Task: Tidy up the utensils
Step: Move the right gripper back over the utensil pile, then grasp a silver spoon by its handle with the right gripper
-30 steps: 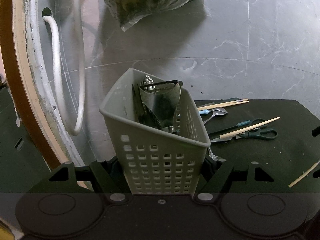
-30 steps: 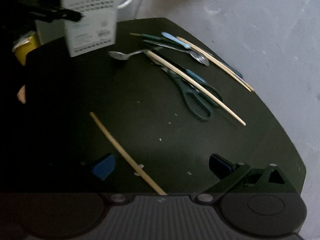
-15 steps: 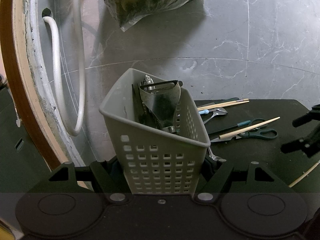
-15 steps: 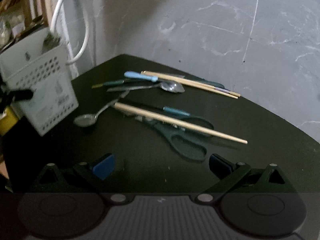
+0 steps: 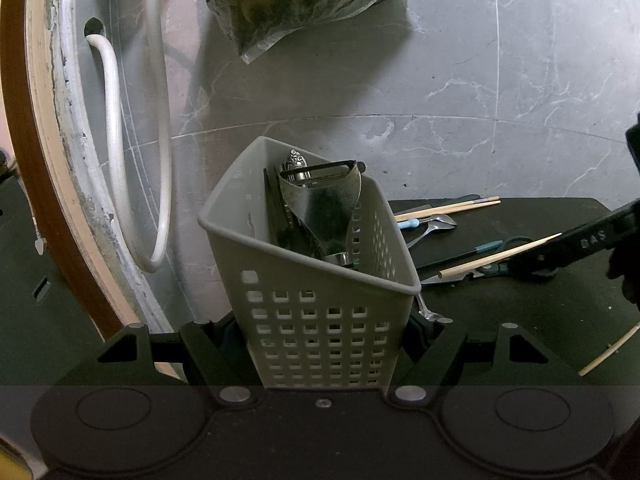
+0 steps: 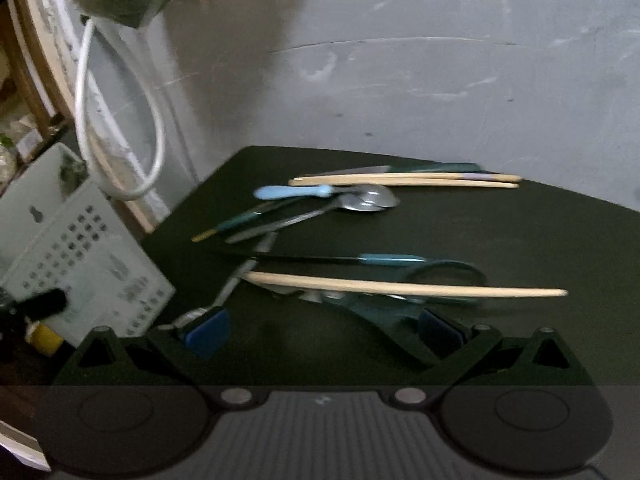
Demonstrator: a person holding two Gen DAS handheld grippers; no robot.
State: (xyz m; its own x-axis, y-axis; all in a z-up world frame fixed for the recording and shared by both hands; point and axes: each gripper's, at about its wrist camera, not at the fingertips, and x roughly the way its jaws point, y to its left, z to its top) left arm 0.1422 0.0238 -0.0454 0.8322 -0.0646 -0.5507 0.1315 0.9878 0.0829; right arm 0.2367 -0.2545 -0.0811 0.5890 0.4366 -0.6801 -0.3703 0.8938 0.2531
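chopstick [image 6: 404, 286] | long axis crosswise, tip rightward; atop scissors [image 6: 384, 308]

The left gripper [image 5: 320, 332] points forward and somewhat downward, its two black fingers [image 5: 200, 344] clamped against the sides of the perforated grey utensil basket [image 5: 320, 312], which it holds tilted. The right gripper [image 6: 322, 330] also points downward, its jaws spread wide apart with the blue pads [image 6: 208, 332] facing each other and nothing pressed between them; its tips sit low over the dark table. In the left wrist view, a black finger of the right gripper reaches in from the right edge.
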